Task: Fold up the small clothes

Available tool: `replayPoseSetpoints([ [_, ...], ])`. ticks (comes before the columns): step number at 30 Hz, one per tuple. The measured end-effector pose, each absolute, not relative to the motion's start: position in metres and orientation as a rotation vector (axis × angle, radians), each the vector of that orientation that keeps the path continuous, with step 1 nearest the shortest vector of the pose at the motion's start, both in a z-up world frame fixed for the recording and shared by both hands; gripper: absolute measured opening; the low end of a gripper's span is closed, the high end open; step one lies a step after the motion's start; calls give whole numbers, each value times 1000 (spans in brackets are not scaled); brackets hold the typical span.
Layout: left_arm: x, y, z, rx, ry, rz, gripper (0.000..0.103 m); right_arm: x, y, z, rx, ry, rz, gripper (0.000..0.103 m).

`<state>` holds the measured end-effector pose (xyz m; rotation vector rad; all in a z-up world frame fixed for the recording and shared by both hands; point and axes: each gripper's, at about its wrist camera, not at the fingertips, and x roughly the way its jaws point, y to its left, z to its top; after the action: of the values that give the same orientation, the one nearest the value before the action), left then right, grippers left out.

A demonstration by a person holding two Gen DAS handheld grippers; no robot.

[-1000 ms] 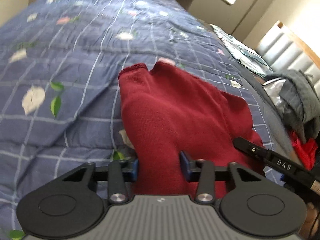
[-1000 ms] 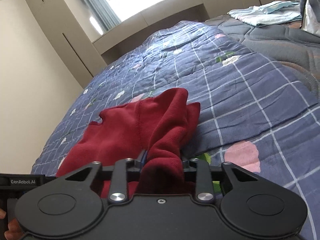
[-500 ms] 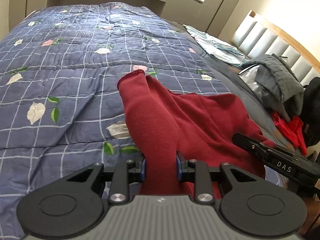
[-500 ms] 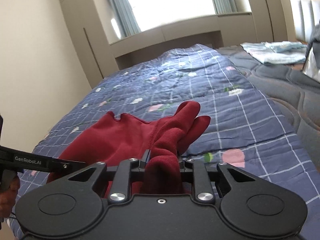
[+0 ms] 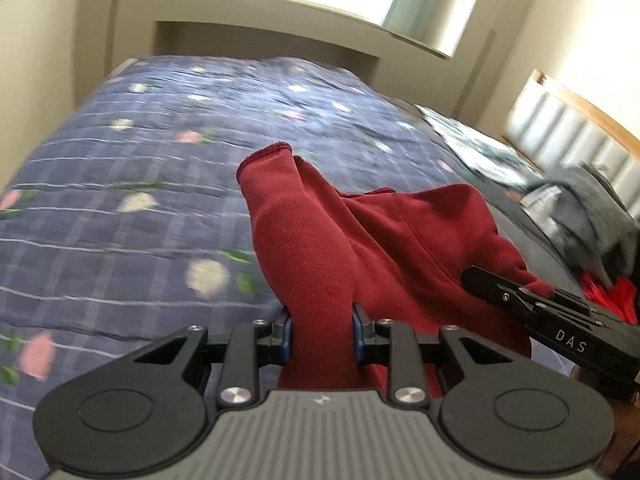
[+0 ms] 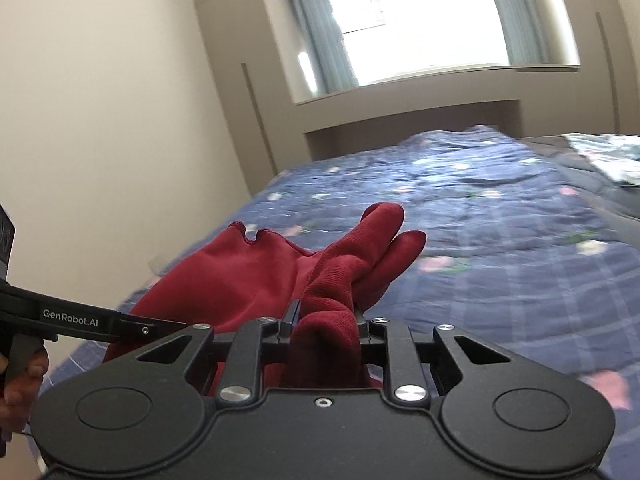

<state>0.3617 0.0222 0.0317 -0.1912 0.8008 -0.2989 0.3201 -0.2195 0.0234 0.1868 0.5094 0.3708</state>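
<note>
A dark red knit garment (image 5: 384,248) hangs lifted above the bed, stretched between both grippers. My left gripper (image 5: 322,334) is shut on one bunched edge of it, and a cuffed end sticks up ahead. My right gripper (image 6: 326,326) is shut on the other bunched edge of the garment (image 6: 248,276), with two sleeve-like ends poking forward. The right gripper's body shows at the right of the left wrist view (image 5: 560,328); the left gripper's body shows at the left of the right wrist view (image 6: 80,320).
A blue checked quilt with flowers (image 5: 140,200) covers the bed (image 6: 500,240). A grey garment pile (image 5: 592,216) and red cloth (image 5: 612,296) lie at the right by the padded headboard (image 5: 568,136). Folded light clothes (image 6: 604,156) lie far right. A window and wall stand ahead.
Both grippers have risen and tilted up with the red garment, lifting it off the quilt. The left gripper, open one second ago, has shut on the fabric.
</note>
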Motion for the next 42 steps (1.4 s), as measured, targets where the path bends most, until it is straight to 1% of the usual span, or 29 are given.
replayPoseSetpoints([
  [6, 372, 88, 26, -231, 760, -189, 30, 357, -151, 17, 111, 515, 459, 24],
  [12, 395, 133, -15, -295, 796, -157, 30, 379, -110, -18, 10, 565, 453, 24],
  [14, 401, 142, -35, -330, 836, -149, 30, 387, -104, -33, -15, 603, 432, 24],
  [16, 400, 147, -50, -355, 868, -117, 33, 384, -103, -40, -12, 607, 418, 25],
  [22, 391, 146, -55, -345, 834, -97, 39, 380, -106, -45, -14, 604, 412, 28],
  [24, 390, 145, -55, -340, 835, -86, 43, 381, -107, -44, -8, 606, 406, 32],
  [25, 387, 144, -53, -335, 836, -75, 49, 380, -109, -42, 3, 607, 403, 36],
  [26, 386, 143, -53, -326, 840, -64, 52, 378, -111, -41, 20, 607, 403, 44],
  [27, 386, 142, -51, -311, 844, -55, 62, 376, -113, -39, 33, 606, 404, 48],
  [28, 385, 140, -49, -296, 842, -48, 72, 374, -115, -37, 38, 600, 402, 56],
  [29, 382, 138, -46, -282, 832, -41, 77, 371, -117, -36, 35, 592, 394, 65],
  [30, 379, 136, -44, -269, 821, -32, 84, 368, -118, -34, 30, 584, 388, 69],
  [31, 376, 135, -41, -258, 813, -25, 87, 365, -119, -33, 25, 577, 384, 75],
  [33, 373, 131, -36, -239, 806, -19, 88, 358, -124, -29, 25, 570, 373, 82],
  [35, 370, 129, -33, -230, 804, -12, 92, 352, -130, -25, 31, 562, 361, 93],
  [36, 368, 127, -30, -225, 801, -1, 95, 348, -132, -22, 34, 554, 355, 96],
  [37, 366, 125, -28, -221, 796, 8, 98, 345, -134, -19, 38, 542, 348, 101],
  [38, 364, 124, -25, -216, 791, 17, 100, 340, -137, -15, 42, 529, 342, 102],
  [42, 348, 117, -13, -204, 770, 45, 102, 320, -145, -1, 53, 501, 330, 102],
])
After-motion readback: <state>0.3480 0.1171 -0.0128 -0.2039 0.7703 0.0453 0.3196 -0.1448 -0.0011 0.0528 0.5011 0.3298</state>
